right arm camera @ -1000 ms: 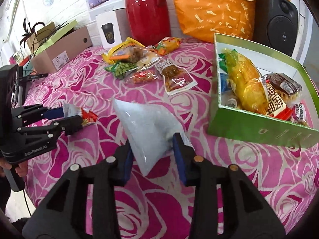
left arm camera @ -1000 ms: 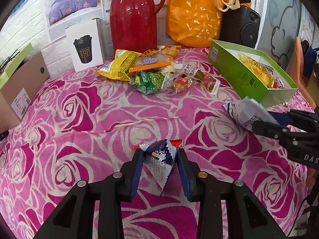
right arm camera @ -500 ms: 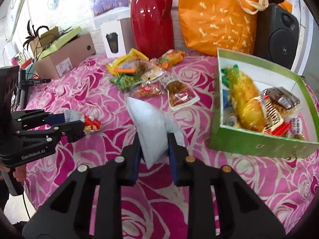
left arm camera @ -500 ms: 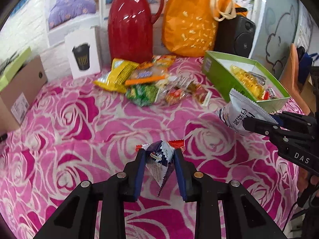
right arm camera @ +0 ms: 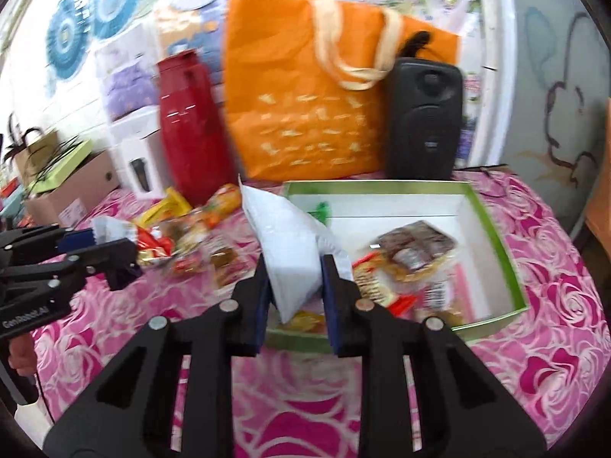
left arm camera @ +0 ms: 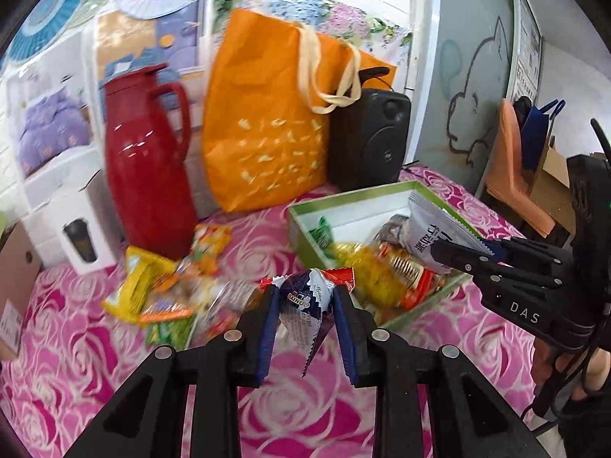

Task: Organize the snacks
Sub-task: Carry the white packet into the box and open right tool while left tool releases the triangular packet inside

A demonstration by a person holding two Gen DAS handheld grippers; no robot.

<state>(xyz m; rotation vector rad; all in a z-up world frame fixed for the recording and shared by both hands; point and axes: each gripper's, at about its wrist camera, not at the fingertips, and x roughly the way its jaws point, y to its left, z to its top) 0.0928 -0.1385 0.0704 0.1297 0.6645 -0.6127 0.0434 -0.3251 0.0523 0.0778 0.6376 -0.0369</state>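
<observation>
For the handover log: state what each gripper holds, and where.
Left gripper pinches a small blue snack packet mid-body; right gripper pinches a white pouch near its lower end.

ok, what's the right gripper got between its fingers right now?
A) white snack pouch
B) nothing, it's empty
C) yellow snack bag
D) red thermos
A: in the right wrist view the right gripper has its blue pads pressed against both sides of a white snack pouch, held up in front of the green box.
</observation>
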